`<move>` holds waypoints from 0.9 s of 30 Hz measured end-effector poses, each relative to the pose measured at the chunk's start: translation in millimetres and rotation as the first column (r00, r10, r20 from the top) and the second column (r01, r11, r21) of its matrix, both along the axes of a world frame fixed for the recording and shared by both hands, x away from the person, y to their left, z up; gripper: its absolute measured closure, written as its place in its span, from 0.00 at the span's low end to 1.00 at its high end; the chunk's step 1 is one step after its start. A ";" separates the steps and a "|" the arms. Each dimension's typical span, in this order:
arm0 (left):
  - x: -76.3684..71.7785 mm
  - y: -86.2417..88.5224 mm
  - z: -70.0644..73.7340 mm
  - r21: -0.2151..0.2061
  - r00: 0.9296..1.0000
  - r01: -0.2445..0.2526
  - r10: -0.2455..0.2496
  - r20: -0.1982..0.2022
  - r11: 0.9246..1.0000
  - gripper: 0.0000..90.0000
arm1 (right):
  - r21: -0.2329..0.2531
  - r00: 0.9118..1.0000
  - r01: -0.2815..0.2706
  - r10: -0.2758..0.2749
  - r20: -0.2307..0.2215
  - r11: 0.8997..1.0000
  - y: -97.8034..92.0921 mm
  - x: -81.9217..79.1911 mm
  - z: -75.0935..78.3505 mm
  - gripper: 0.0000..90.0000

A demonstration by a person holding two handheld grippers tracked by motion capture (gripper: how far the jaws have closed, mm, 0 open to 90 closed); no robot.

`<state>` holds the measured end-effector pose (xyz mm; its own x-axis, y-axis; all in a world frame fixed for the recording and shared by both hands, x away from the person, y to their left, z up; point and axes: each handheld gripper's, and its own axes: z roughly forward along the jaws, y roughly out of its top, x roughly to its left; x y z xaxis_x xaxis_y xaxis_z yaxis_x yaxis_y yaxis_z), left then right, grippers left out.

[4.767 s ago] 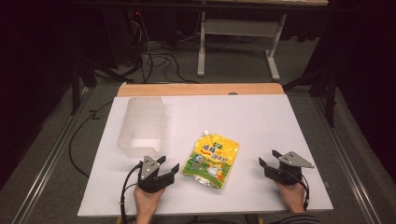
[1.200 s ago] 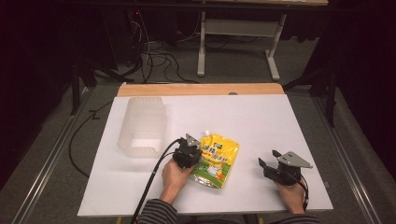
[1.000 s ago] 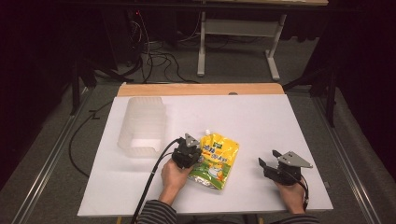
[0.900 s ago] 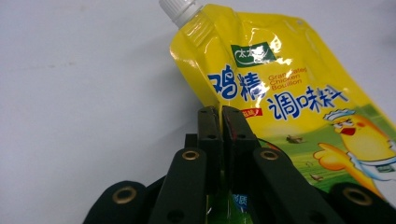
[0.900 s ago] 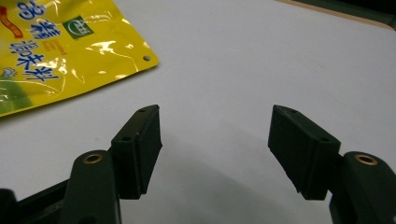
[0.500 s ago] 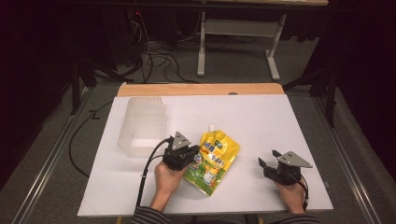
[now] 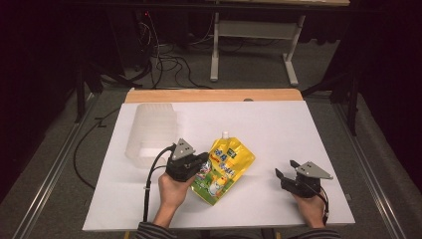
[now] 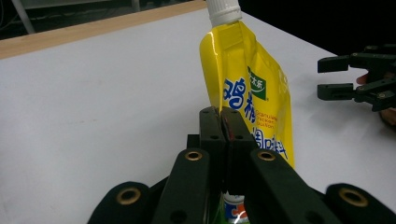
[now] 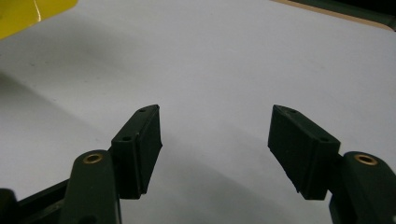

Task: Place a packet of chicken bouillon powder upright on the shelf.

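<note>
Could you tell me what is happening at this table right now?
A person holds a gripper in each hand at a white table. The left gripper has its fingers closed on the edge of a yellow spouted pouch, which appears tilted up off the table, white cap pointing away. The right gripper waits open off to the side, holding nothing. A clear plastic container sits on the table to the left, untouched.

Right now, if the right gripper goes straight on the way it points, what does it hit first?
Probably nothing soon: the open right gripper faces bare white table. The yellow pouch lies off to one side of that line, though depth is hard to judge.
</note>
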<state>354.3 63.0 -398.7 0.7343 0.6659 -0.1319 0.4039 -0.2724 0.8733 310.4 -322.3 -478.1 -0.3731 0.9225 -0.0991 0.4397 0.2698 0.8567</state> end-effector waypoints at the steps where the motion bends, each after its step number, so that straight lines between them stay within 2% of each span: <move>1: -0.6 1.4 2.0 -0.003 1.000 -0.002 0.002 0.004 1.000 0.99 | -0.001 1.000 -0.002 0.002 -0.004 1.000 0.1 0.4 0.0 0.39; 6: -1.2 7.1 9.0 -0.022 1.000 -0.008 0.008 0.021 1.000 0.99 | -0.010 1.000 -0.006 0.006 -0.004 1.000 0.4 0.9 -0.1 0.39; 11: -0.5 15.0 15.7 -0.054 0.999 -0.027 0.029 0.042 0.998 0.99 | 0.007 1.000 -0.002 0.002 0.002 1.000 -0.7 -0.2 0.2 0.39; 17: 0.2 26.1 22.0 -0.057 0.997 -0.053 0.057 0.061 0.997 0.99 | 0.001 1.000 -0.021 0.021 0.018 1.000 -0.5 -1.4 0.1 0.39; 19: 0.3 27.4 23.2 -0.065 0.997 -0.056 0.059 0.055 0.996 0.99 | 0.005 1.000 -0.022 0.022 0.019 1.000 -0.9 -1.9 0.4 0.39; 20: 0.7 31.0 26.9 -0.057 0.995 -0.065 0.069 0.072 0.996 0.99 | 0.012 1.000 -0.023 0.023 0.021 1.000 -1.4 -1.9 0.4 0.40; 27: 3.2 39.8 36.7 -0.059 0.992 -0.083 0.088 0.093 0.995 0.99 | 0.010 0.999 -0.028 0.028 0.025 1.000 -1.3 -2.6 0.5 0.40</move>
<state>357.5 102.8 -362.0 0.6860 0.7205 -0.1016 0.3376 -0.1914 0.9216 307.8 -323.6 -477.6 -0.3962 0.9128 -0.0989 0.4109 0.2726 0.8699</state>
